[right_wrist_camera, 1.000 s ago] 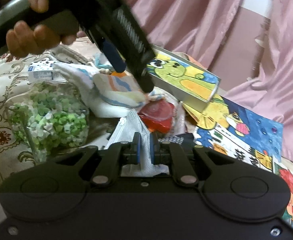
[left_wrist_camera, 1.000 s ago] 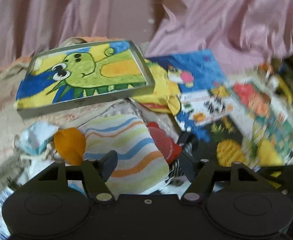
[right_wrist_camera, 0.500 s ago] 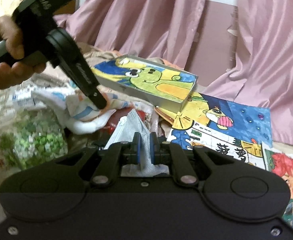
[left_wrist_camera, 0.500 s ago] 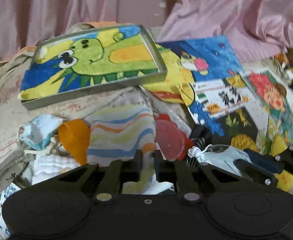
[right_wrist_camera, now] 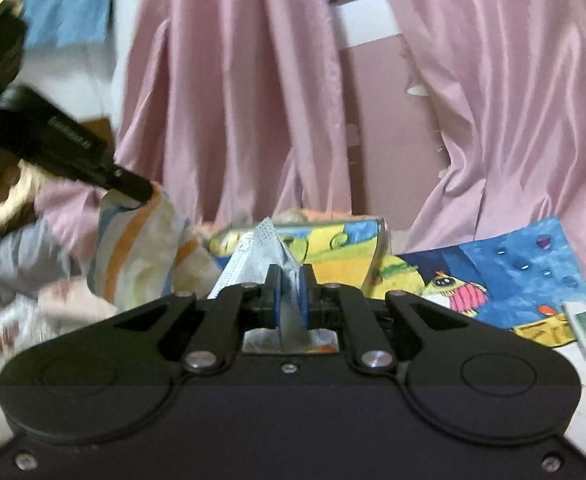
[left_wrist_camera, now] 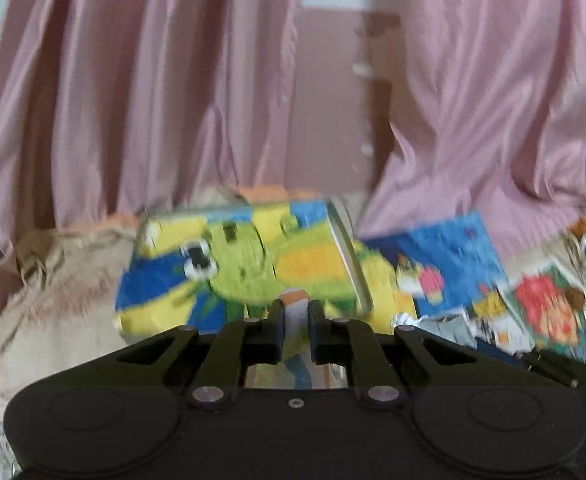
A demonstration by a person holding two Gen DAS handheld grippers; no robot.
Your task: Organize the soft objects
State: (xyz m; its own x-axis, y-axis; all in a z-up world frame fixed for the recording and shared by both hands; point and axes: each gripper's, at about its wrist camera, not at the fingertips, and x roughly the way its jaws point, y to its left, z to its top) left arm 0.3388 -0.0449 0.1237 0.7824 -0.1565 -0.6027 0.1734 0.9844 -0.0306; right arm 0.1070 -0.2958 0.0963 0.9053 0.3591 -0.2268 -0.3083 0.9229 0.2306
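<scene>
The striped cloth now hangs in the air, lifted off the pile since half a second ago, clenched by the left gripper. The right gripper still pinches the face mask, so both soft items look ready to sort.
</scene>
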